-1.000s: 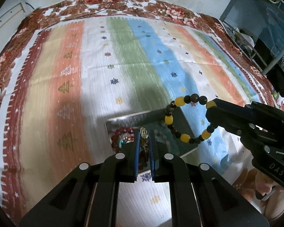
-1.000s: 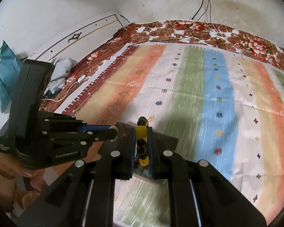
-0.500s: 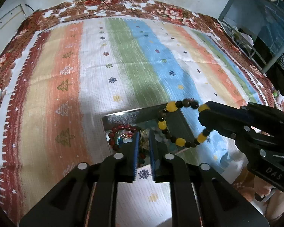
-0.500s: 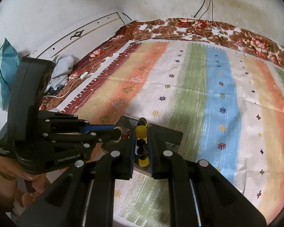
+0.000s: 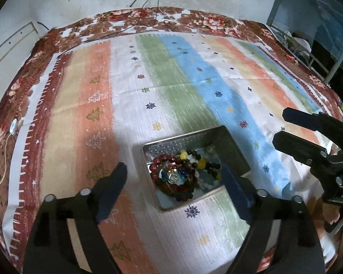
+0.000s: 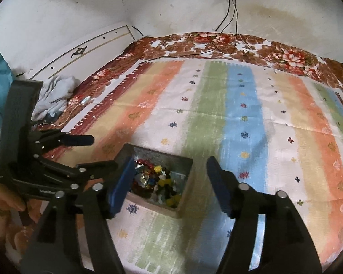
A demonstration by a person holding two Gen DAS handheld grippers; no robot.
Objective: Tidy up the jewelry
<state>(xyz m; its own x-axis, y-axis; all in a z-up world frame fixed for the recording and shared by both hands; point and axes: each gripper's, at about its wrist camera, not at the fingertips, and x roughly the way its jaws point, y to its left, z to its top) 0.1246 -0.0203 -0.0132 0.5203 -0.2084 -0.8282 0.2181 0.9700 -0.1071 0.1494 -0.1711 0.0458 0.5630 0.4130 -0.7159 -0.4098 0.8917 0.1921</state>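
A heap of beaded bracelets [image 5: 185, 173] is seen lying in a metal tin [image 5: 231, 146] on a striped bedspread [image 5: 125, 96], below the just-opened, empty left tongs [image 5: 178, 189] and right tongs [image 6: 169, 182].

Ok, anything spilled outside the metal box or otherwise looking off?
Nothing stands out. The beaded bracelets lie heaped inside the rectangular metal box, none on the striped cloth around it. Left gripper and right gripper have just opened, empty.
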